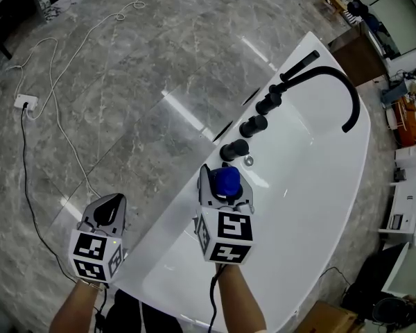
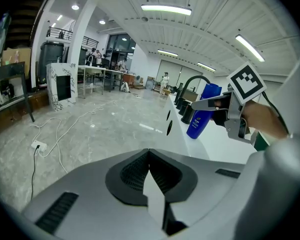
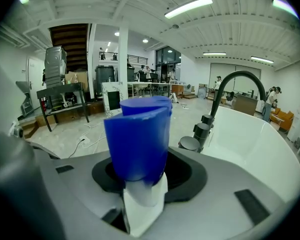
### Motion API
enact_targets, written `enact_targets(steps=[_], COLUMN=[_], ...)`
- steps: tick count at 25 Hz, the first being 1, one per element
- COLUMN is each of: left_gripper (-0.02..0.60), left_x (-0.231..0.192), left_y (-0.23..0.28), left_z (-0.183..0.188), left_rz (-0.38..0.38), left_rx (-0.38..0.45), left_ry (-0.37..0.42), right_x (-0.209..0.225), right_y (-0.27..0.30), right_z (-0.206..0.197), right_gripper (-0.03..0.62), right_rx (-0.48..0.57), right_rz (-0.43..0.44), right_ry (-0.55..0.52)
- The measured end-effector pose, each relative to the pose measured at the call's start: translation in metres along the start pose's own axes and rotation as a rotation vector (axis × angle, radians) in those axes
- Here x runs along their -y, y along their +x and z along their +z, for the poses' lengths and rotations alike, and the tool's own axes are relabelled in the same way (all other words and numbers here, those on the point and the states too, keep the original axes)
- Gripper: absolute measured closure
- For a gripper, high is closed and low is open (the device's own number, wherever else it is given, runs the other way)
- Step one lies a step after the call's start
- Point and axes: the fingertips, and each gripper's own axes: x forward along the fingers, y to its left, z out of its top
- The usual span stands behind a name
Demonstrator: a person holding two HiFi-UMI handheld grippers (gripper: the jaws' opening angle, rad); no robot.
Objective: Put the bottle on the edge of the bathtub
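Blue bottle [image 1: 227,181] clamped in right gripper [image 1: 225,194] fingers at the white bathtub [image 1: 168,245] edge; left gripper [image 1: 111,204] fingers pressed together, empty.

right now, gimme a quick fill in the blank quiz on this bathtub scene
1. The right gripper has its jaws closed on a ____ bottle.
2. The left gripper has its jaws ____, with nothing between them.
3. Just beyond the bottle, ____ black knobs stand in a row on the bathtub edge.

Missing words: blue; shut; three
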Motion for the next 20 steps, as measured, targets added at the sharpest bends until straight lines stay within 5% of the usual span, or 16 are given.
enact_targets(steps=[20], left_gripper=[0.565], left_x=[-0.0008], left_y=[-0.0100], left_z=[0.0016], left_rz=[0.003], left_rx=[-0.002], left_ry=[0.004], right_x=[0.0014], right_y=[-0.0065], right_z=[-0.0065], right_gripper=[0.350], right_rx=[-0.018], right_rz=[-0.001], right_ry=[0.014])
